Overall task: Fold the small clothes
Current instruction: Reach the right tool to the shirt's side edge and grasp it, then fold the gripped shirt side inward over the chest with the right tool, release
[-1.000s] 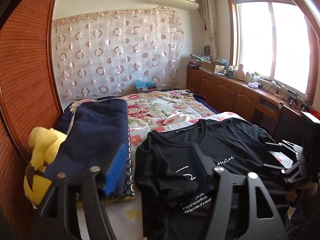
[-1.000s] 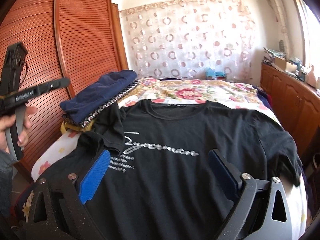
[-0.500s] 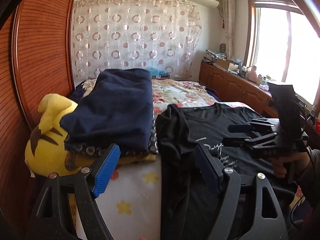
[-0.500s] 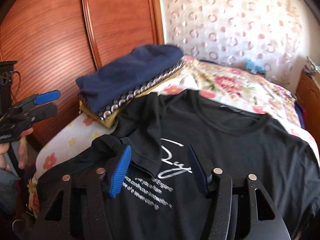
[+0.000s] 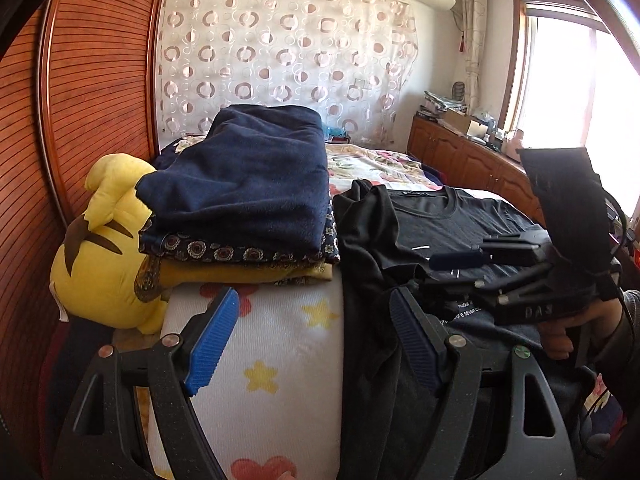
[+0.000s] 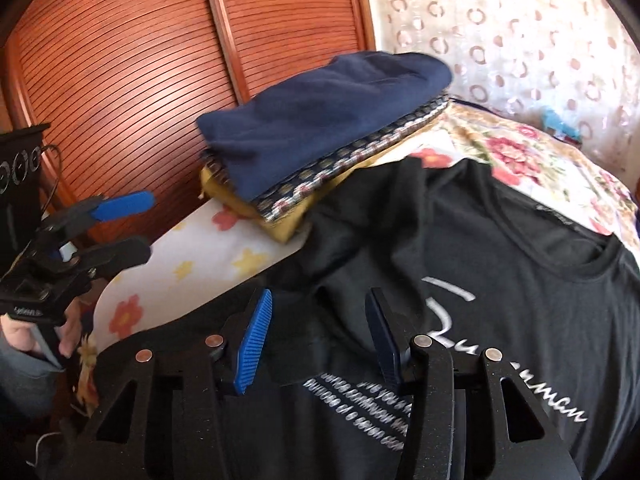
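One black tee (image 6: 460, 264) lies flat on the bed (image 5: 276, 344) beside one stack (image 5: 248, 200) of three folded pieces, with the left gripper (image 5: 312, 340) open and the right gripper (image 6: 316, 340) narrowing over its folded-in sleeve, pads not yet touching.

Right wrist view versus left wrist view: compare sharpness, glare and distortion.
Right wrist view: motion-smeared, the black T-shirt lettering streaky, no glare. Left wrist view: crisp, but the window blows out white at right. Both bow the wardrobe edges, fisheye-style.
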